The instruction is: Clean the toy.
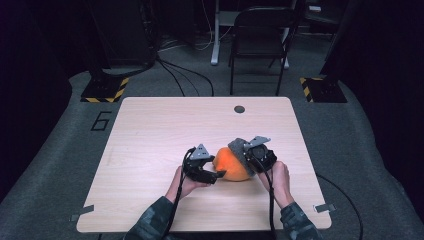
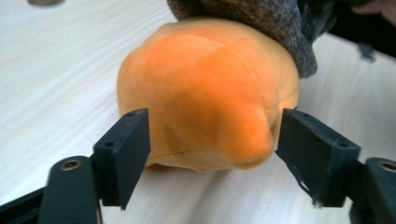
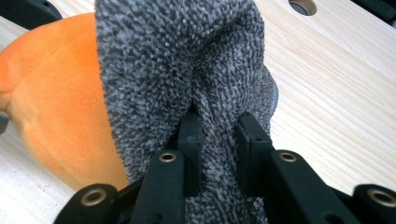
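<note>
An orange plush ball (image 1: 232, 164) rests on the wooden table (image 1: 165, 130), near its front edge. A grey knitted cloth (image 1: 239, 150) covers the ball's right side. My right gripper (image 1: 255, 156) is shut on a fold of that grey cloth (image 3: 187, 74), with the orange ball (image 3: 56, 107) just to the left of the fabric. My left gripper (image 1: 216, 175) is open at the ball's left front. In the left gripper view the orange ball (image 2: 205, 98) sits between the two fingers (image 2: 123, 154), close to both, and the grey cloth (image 2: 261, 23) drapes over its top.
A round cable hole (image 1: 239, 109) lies at the table's far edge. Behind the table stand a black folding chair (image 1: 260, 40) and two floor stands with yellow-black tape (image 1: 105, 90). The table's left half is bare wood.
</note>
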Available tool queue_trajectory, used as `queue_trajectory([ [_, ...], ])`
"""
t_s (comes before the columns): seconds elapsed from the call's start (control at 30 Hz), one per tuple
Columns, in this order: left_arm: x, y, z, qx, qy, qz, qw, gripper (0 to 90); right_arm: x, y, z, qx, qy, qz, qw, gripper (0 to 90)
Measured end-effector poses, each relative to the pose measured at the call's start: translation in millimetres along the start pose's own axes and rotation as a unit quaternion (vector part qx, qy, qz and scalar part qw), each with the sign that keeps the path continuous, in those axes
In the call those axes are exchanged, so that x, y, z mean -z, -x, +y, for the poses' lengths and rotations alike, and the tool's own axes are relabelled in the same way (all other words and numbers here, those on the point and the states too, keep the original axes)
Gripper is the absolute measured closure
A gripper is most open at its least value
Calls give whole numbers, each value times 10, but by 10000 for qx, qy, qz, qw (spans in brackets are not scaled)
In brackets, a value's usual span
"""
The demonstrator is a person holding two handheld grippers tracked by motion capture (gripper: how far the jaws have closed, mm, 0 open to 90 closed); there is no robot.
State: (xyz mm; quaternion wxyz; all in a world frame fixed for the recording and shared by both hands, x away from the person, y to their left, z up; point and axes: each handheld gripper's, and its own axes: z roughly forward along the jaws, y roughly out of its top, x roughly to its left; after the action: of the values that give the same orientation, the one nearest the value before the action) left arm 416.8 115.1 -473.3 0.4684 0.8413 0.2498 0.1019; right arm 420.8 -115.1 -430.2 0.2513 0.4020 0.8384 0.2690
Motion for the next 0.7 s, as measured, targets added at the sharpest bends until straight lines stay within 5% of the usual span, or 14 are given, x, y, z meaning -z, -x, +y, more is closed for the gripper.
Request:
queue_trajectory([
  [0.13,-65,50,-47,-584,-219,208,9978,204,3,12,1,-23,-82,28,10000,746],
  [0.33,-195,18,-181,-787,-356,270,9959,199,3,15,3,-24,-101,47,9999,745],
  [0.53,-244,107,-198,-1102,-166,605,9919,223,-1,20,3,-6,-103,39,9999,745],
  [0.63,-269,151,-222,-1266,-111,779,9888,320,-1,20,-1,-32,-121,31,9999,745],
  [0.7,-273,162,-235,-1280,-38,759,9889,412,-10,17,-7,-20,-38,9,10000,745],
])
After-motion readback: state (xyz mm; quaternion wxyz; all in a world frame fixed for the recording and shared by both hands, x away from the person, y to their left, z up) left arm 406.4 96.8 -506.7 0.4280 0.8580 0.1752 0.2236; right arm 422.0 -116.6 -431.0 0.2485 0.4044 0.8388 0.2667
